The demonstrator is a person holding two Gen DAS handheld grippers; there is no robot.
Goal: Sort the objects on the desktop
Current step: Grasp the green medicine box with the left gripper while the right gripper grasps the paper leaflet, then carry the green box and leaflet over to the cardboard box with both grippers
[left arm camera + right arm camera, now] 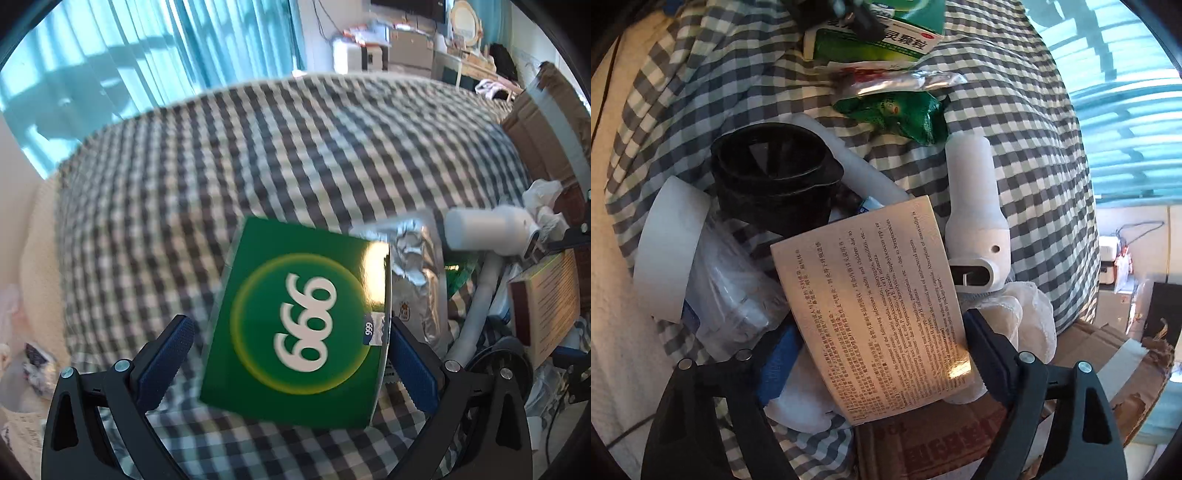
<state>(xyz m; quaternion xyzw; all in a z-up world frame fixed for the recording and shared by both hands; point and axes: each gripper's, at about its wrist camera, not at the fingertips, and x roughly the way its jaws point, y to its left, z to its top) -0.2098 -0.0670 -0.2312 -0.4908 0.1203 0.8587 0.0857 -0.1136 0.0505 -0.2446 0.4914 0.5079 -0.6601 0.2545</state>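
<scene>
A green "999" medicine box (301, 325) sits between the fingers of my left gripper (291, 354), above the checked cloth (258, 155). The right pad touches its edge; the left pad stands apart from it, so the jaws are open. The same box shows at the top of the right wrist view (886, 40). My right gripper (882, 354) is shut on a cream medicine box with printed text (875, 306), held over the pile. It also shows in the left wrist view (546, 299).
The pile holds a white spray bottle (975, 214), a black cup (775, 173), a white tape roll (668, 251), a green sachet (897, 110), a foil pouch (413, 273) and white tissue (1030, 317). A cardboard box (543, 122) stands right of the cloth.
</scene>
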